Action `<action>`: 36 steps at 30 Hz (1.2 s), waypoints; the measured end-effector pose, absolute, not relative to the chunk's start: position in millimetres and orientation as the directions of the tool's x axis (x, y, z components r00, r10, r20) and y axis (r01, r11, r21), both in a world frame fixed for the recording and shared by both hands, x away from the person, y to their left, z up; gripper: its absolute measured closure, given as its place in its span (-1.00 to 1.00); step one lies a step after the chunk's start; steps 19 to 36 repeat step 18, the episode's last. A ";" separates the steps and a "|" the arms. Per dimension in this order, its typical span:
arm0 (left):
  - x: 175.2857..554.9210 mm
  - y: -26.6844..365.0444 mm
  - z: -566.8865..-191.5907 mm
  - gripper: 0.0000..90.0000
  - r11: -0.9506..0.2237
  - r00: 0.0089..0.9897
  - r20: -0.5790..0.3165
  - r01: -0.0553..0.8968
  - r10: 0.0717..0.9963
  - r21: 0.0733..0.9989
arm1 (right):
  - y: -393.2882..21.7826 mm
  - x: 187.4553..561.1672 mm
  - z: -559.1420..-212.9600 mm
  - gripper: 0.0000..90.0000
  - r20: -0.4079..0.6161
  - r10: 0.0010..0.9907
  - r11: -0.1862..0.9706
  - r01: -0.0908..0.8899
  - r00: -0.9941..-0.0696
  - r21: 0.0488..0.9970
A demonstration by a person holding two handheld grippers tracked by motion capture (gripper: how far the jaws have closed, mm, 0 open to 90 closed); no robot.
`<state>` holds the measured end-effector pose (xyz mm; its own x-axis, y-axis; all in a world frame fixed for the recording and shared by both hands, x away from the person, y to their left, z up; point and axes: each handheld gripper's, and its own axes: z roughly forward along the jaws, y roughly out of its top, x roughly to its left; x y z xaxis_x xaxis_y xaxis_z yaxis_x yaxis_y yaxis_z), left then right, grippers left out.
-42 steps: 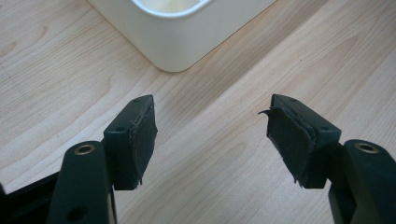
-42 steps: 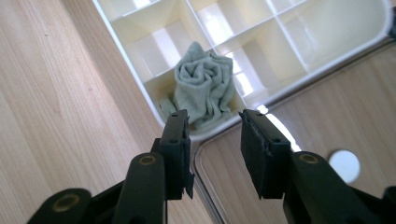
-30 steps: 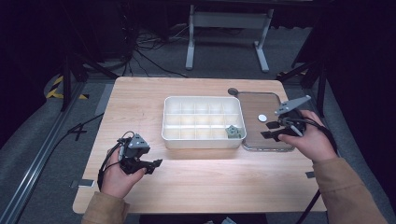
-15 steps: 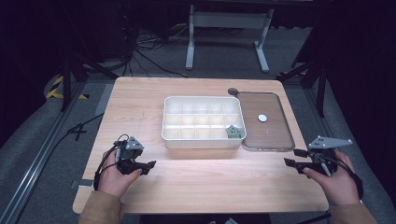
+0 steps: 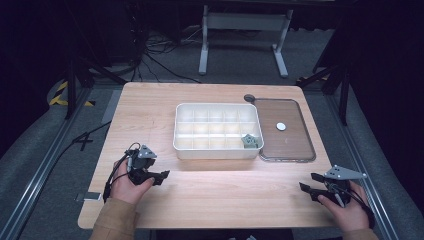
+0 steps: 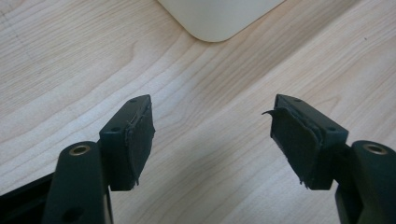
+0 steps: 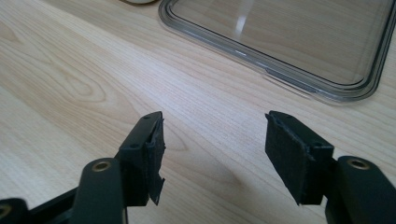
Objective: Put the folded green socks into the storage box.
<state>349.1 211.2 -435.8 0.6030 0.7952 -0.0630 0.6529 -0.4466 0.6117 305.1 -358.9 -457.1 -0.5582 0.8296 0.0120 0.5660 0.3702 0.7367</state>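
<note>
Desk surroundings
A wooden desk point(image 5: 210, 100) is set on grey floor point(image 5: 40, 130); black cables point(image 5: 160, 55) and a white stand point(image 5: 245, 22) are seen behind.

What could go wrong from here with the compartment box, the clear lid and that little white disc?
1. The white disc lies loose on the clear lid; lifting or tilting the lid could send it sliding off.
2. The lid sits close beside the white compartment box, so grabbing its edge might nudge the box.
3. The pad rubber on the left hand-held gripper looks frayed and peeling, so a small part might slip.
</note>
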 end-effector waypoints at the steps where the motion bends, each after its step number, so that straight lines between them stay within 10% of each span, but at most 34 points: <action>1: 349.1 211.2 -435.8 -0.29 -0.447 0.603 -0.063 0.653 0.795 0.612 | -358.1 304.7 -460.2 -0.19 0.005 0.831 0.372 0.563 -0.556 0.738; 36: 358.2 210.0 -454.6 -0.33 -0.424 0.547 -0.016 0.667 0.837 0.612 | -348.7 304.3 -479.2 -0.30 -0.040 0.818 0.402 0.522 -0.574 0.752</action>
